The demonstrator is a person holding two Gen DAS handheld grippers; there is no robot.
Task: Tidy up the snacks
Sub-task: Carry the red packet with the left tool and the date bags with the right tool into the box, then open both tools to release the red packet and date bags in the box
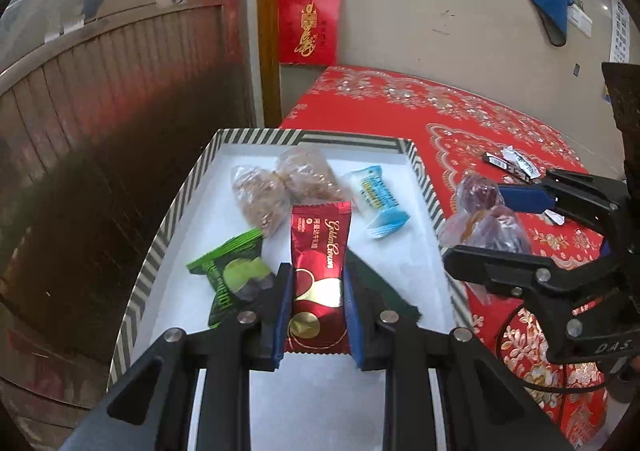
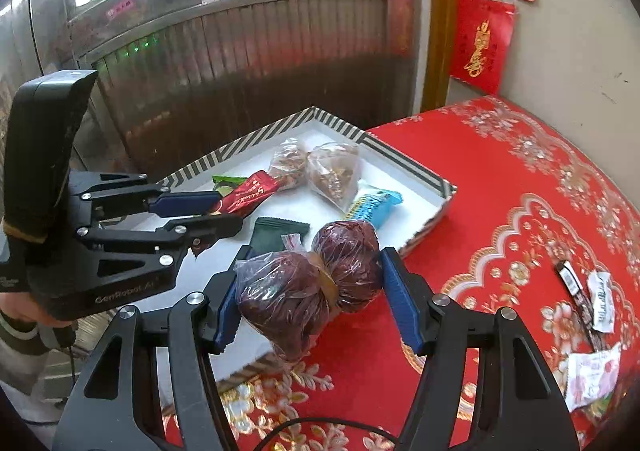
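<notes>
Both tools are loaded: my left tool [image 1: 316,311] pinches a red wrapper [image 1: 318,271] over the tray [image 1: 160,247], my right tool [image 2: 316,295] clamps a date bag [image 2: 308,283] at the tray's edge. Wrapper looks light, slick, crinkly; bag soft, lumpy, so I'd judge mid-body the best hold.

A red desk cloth [image 2: 500,187] with gold and silver flowers carries a white tray [image 1: 224,219] rimmed in black-and-cream stripes, holding red [image 1: 318,251], green [image 1: 232,271], dark green [image 2: 280,233] and light blue [image 1: 378,199] wrappers, beside dark red clear-bagged dates [image 2: 312,283].
</notes>
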